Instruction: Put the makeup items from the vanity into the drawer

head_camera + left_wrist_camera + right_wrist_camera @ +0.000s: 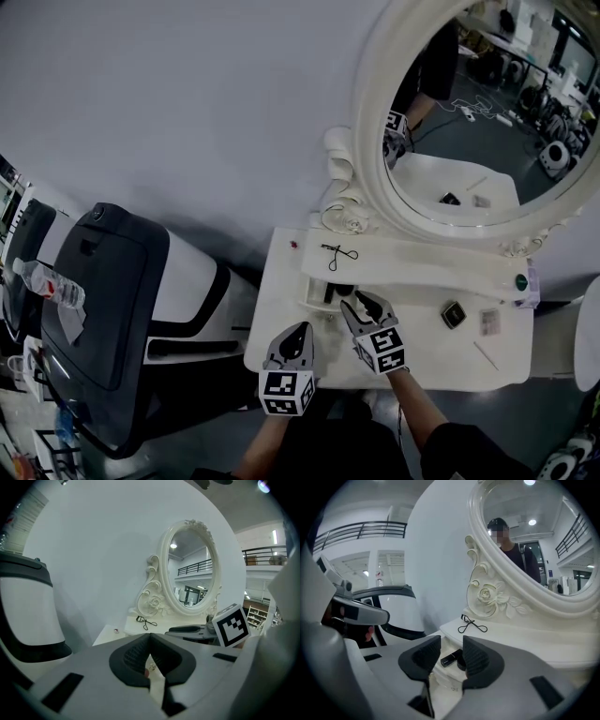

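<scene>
The white vanity (422, 361) has a small drawer (311, 291) pulled open at its left, with a black lipstick tube (450, 658) and another dark item lying inside. My right gripper (356, 303) hovers just over that drawer, jaws apart; the tube shows in the gap beyond them, untouched. My left gripper (300, 330) is shut and empty, just left of the right one near the front edge. A black eyelash curler (337, 253) rests on the raised shelf behind the drawer. A black compact (454, 314), a small clear piece (488, 322) and a thin stick (485, 354) lie on the right side.
An ornate oval mirror (375, 112) rises at the back. A black and white machine (112, 291) stands close on the left, a water bottle (47, 279) beside it. A tiny red object (294, 245) sits at the table's back left corner.
</scene>
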### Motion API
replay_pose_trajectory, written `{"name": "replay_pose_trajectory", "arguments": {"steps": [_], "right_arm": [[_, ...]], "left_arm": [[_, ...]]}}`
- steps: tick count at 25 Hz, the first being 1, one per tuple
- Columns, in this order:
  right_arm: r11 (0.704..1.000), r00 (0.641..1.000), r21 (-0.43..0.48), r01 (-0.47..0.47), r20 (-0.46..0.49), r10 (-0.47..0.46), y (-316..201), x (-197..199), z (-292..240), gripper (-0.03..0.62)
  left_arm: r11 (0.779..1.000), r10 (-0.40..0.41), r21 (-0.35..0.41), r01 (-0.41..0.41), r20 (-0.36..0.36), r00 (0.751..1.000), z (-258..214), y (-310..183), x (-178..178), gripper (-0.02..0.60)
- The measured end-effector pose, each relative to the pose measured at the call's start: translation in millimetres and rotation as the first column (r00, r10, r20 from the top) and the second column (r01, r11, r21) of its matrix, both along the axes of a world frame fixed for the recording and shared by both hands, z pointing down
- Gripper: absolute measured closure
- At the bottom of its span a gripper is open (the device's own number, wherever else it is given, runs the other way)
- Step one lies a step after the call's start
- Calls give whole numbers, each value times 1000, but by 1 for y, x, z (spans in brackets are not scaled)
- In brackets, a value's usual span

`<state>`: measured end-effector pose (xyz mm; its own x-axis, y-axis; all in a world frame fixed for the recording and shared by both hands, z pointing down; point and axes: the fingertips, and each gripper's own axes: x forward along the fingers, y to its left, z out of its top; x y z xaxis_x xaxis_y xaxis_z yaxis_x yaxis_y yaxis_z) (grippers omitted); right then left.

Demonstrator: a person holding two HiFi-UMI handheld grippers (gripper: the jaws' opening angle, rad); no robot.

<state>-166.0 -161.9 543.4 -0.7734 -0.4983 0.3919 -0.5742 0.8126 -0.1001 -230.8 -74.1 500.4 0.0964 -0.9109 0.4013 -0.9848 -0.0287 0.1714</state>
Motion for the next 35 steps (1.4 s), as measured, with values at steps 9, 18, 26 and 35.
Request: {"name": "replay_pose_trajectory", "arguments": {"steps": [9,18,26,35], "right_arm": [[996,983,44,-79,171,70,28,53,-63,556],[984,957,99,-151,266,120,62,94,-114,571],[980,953,125,-155,282,115,77,112,-128,571],[977,952,143,-156,286,110,79,123,-134,571]], "left_arm": [[990,92,105,-93,13,996,-45,-11,47,568],[973,142,180,-143,18,990,-74,0,90,568],[960,180,211,-183,36,983,-84,2,109,567],[954,206,215,-211,46,978,-87,3,124,568]]}}
